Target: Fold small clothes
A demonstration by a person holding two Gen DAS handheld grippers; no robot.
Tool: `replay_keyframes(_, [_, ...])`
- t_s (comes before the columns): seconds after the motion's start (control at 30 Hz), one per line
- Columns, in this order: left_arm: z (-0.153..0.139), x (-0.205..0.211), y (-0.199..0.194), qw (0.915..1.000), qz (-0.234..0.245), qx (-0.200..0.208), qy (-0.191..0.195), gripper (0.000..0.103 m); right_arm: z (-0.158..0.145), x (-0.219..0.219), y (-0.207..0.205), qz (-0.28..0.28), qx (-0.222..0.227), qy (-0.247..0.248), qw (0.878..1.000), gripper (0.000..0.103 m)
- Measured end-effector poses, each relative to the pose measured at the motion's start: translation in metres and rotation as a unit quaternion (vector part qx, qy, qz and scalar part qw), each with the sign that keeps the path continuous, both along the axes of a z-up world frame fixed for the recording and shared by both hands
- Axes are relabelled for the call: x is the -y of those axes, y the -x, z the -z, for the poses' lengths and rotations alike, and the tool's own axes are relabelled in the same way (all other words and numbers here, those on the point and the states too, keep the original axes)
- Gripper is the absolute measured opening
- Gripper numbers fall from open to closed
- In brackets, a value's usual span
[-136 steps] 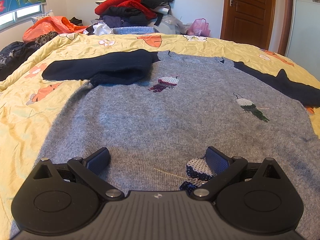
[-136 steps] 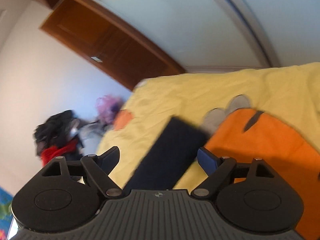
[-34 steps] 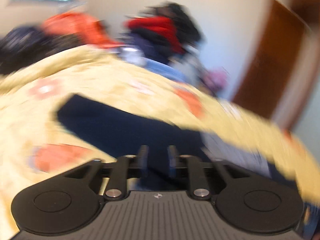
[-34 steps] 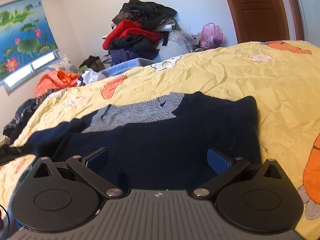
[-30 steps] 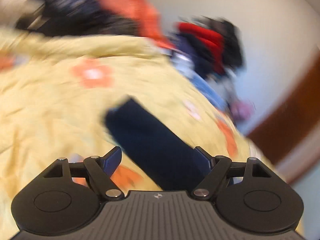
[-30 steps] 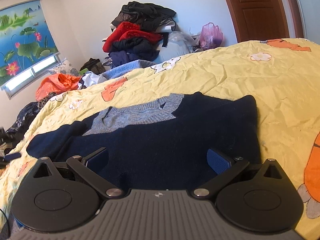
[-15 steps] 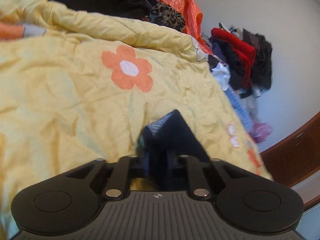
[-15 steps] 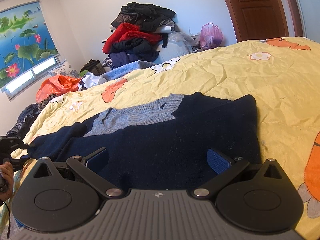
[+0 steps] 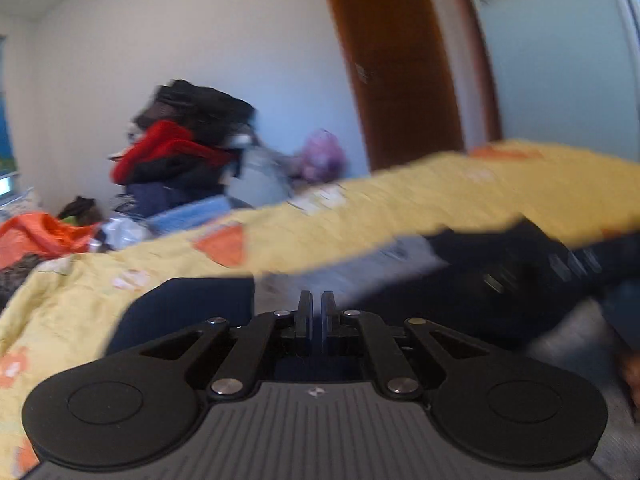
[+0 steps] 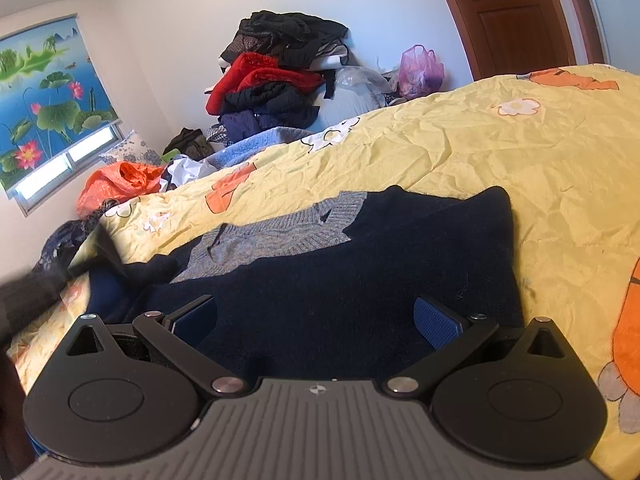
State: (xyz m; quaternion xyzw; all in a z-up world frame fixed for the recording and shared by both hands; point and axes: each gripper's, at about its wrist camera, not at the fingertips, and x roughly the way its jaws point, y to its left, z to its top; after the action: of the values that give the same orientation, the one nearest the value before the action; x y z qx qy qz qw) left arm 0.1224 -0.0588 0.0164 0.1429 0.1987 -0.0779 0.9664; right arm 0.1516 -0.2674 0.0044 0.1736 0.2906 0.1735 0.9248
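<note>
The sweater (image 10: 304, 280) lies flat across the bed (image 10: 540, 184), grey collar toward the far clothes pile. Left gripper (image 9: 316, 312) fingers pinch its navy sleeve; right gripper (image 10: 316, 320) fingers gape.

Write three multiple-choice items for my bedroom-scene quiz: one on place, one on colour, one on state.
1. The pink plastic bag sits:
A on the bed
B between the heaped clothes pile and the brown wooden door
C on the windowsill

2. The crumpled bedsheet is mainly:
A yellow
B green
C white

3. The right gripper is:
A shut, empty
B clamped on a red coat
C open

Key: B, it lies by the far wall between them; A, yellow with orange prints; C, its jaws stand wide apart above the navy knit sleeve.
</note>
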Motion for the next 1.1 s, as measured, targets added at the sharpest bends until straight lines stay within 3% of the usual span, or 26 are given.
replay_keyframes(0.1, [0.019,0.009,-0.011,0.9988,-0.005,-0.045,-0.019,0.004,0.0,0.003,0.0,0.0,0.0,-0.012,1.0,0.103])
replay_keyframes(0.2, [0.017,-0.004,-0.013,0.9984,-0.022,-0.051,0.012,0.004,0.001,0.003,0.0,0.001,-0.001,-0.015,1.0,0.103])
replay_keyframes(0.3, [0.011,-0.022,-0.002,0.9959,-0.063,-0.021,0.062,0.004,-0.006,-0.005,-0.005,0.003,-0.017,0.004,1.0,0.103])
replay_keyframes(0.33, [0.009,-0.028,0.002,0.9935,-0.086,-0.006,0.074,0.006,-0.011,-0.007,-0.009,0.0,-0.03,-0.009,1.0,0.103])
replay_keyframes(0.4, [0.004,-0.038,0.011,0.9854,-0.135,0.021,0.101,0.014,-0.021,-0.013,-0.02,-0.033,-0.057,-0.08,0.995,0.103])
replay_keyframes(0.43, [0.002,-0.045,0.015,0.9798,-0.157,0.035,0.119,0.031,-0.025,-0.019,-0.027,-0.053,-0.073,-0.116,0.989,0.103])
replay_keyframes(0.47, [0.0,-0.053,0.018,0.9726,-0.18,0.048,0.138,0.069,-0.027,-0.026,-0.036,-0.074,-0.095,-0.15,0.981,0.103])
replay_keyframes(0.5, [-0.003,-0.063,0.022,0.9626,-0.209,0.065,0.16,0.091,-0.026,-0.036,-0.046,-0.095,-0.124,-0.183,0.971,0.103])
replay_keyframes(0.53, [-0.004,-0.073,0.026,0.9501,-0.239,0.089,0.18,0.103,-0.024,-0.048,-0.056,-0.11,-0.151,-0.21,0.96,0.102])
replay_keyframes(0.6, [-0.003,-0.096,0.034,0.9189,-0.297,0.111,0.234,0.103,-0.019,-0.072,-0.074,-0.13,-0.184,-0.236,0.945,0.101])
replay_keyframes(0.7, [0.001,-0.127,0.028,0.8841,-0.357,0.065,0.295,0.103,-0.015,-0.11,-0.095,-0.143,-0.205,-0.21,0.945,0.087])
replay_keyframes(0.77, [0.005,-0.142,0.031,0.8622,-0.381,0.06,0.328,0.103,-0.011,-0.129,-0.105,-0.145,-0.219,-0.198,0.944,0.075])
replay_keyframes(0.8, [0.008,-0.147,0.034,0.8539,-0.385,0.059,0.345,0.103,-0.008,-0.135,-0.109,-0.142,-0.229,-0.194,0.943,0.073])
replay_keyframes(0.83, [0.01,-0.15,0.035,0.8486,-0.387,0.056,0.357,0.103,-0.005,-0.139,-0.112,-0.139,-0.237,-0.191,0.942,0.069])
replay_keyframes(0.9, [0.012,-0.154,0.036,0.8441,-0.39,0.052,0.364,0.103,-0.001,-0.147,-0.114,-0.135,-0.24,-0.169,0.946,0.046])
replay_keyframes(0.93, [0.013,-0.153,0.035,0.8449,-0.39,0.052,0.363,0.103,-0.002,-0.15,-0.113,-0.13,-0.235,-0.143,0.953,0.021])
replay_keyframes(0.97, [0.013,-0.152,0.035,0.8467,-0.387,0.052,0.361,0.103,-0.006,-0.152,-0.11,-0.13,-0.219,-0.122,0.959,0.015])
replay_keyframes(1.1, [0.012,-0.151,0.03,0.8511,-0.376,0.053,0.363,0.103,-0.031,-0.14,-0.101,-0.131,-0.161,-0.093,0.974,0.014])
